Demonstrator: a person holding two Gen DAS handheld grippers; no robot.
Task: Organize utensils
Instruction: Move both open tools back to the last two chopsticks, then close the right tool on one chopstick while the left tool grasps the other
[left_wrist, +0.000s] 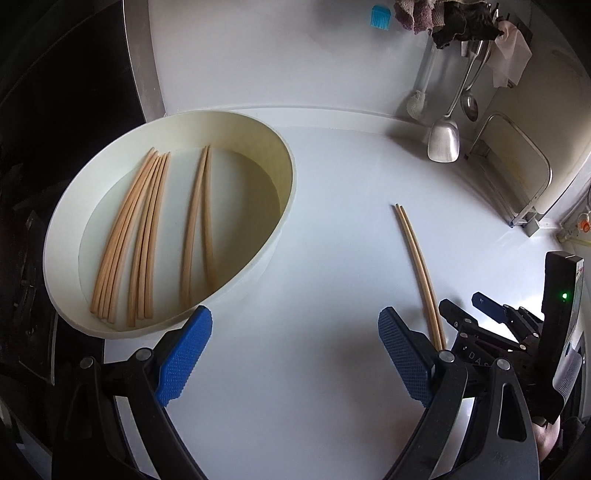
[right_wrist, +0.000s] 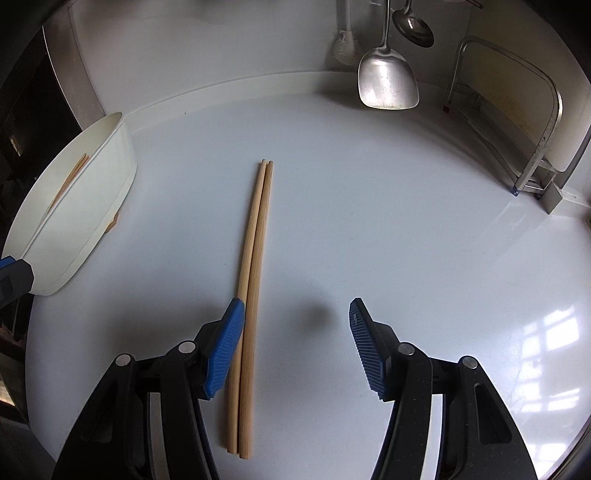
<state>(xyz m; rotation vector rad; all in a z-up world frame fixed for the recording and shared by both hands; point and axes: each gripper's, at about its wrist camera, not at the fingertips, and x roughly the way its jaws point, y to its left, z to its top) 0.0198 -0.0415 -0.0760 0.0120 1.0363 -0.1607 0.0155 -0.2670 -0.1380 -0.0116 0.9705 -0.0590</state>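
A white oval tub (left_wrist: 284, 206) stands on the white counter at the left and holds several wooden chopsticks (left_wrist: 147, 236) lying lengthwise. One loose pair of chopsticks (right_wrist: 255, 277) lies on the counter to its right, also seen in the left wrist view (left_wrist: 417, 258). My right gripper (right_wrist: 295, 306) is open low over the near end of this pair. The sticks lie between its jaws, close against the left pad (right_wrist: 225, 347), and are not pinched. My left gripper (left_wrist: 295, 314) is open and empty, just right of the tub's near rim. The right gripper (left_wrist: 463, 302) shows beside it.
A steel spatula (right_wrist: 388, 81), a ladle (right_wrist: 413, 26) and a white brush (right_wrist: 345, 46) hang on the back wall. A metal rack (right_wrist: 535, 122) stands at the right. Cloths (left_wrist: 443, 18) and a blue brush (left_wrist: 380, 16) hang higher. A dark stove (left_wrist: 55, 147) borders the counter's left edge.
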